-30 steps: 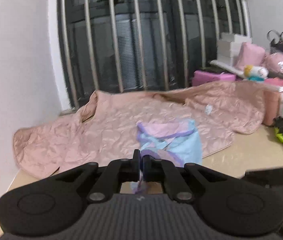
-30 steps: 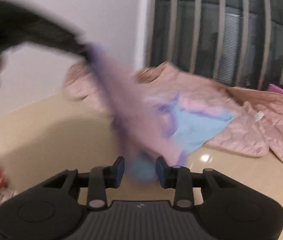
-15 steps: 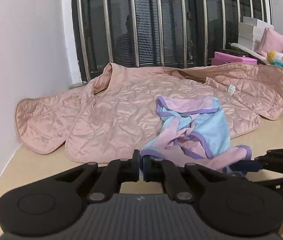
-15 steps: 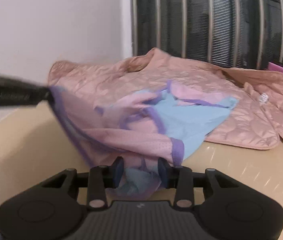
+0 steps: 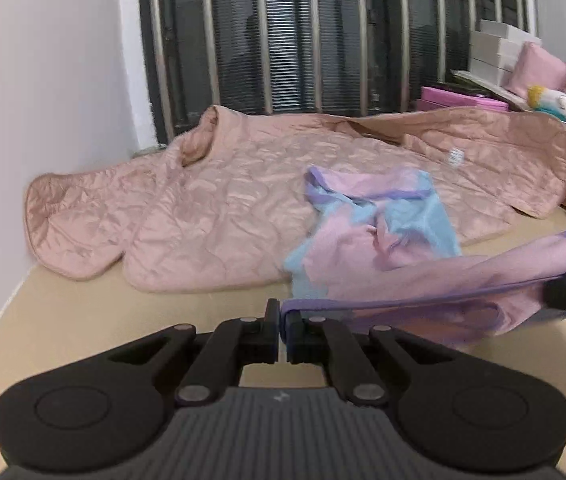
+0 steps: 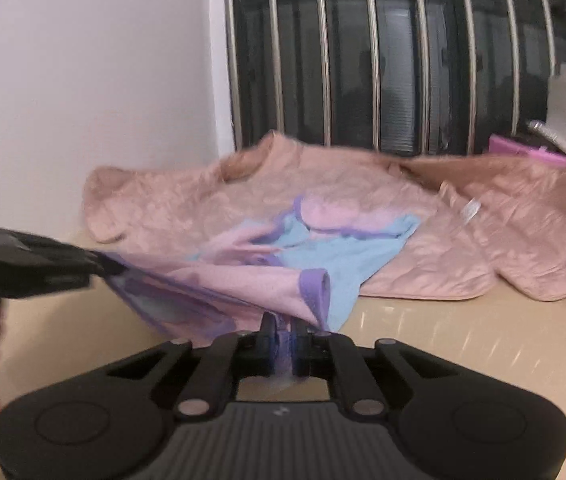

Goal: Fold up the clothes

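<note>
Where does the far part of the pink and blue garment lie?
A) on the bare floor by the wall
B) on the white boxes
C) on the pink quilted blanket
C: the garment has its far part spread on the quilted blanket, seen in both wrist views.

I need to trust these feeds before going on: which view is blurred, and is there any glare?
Left wrist view: mostly sharp, only the garment smears at the right edge. Right wrist view: soft with motion blur throughout, and streaky glare on the floor.
</note>
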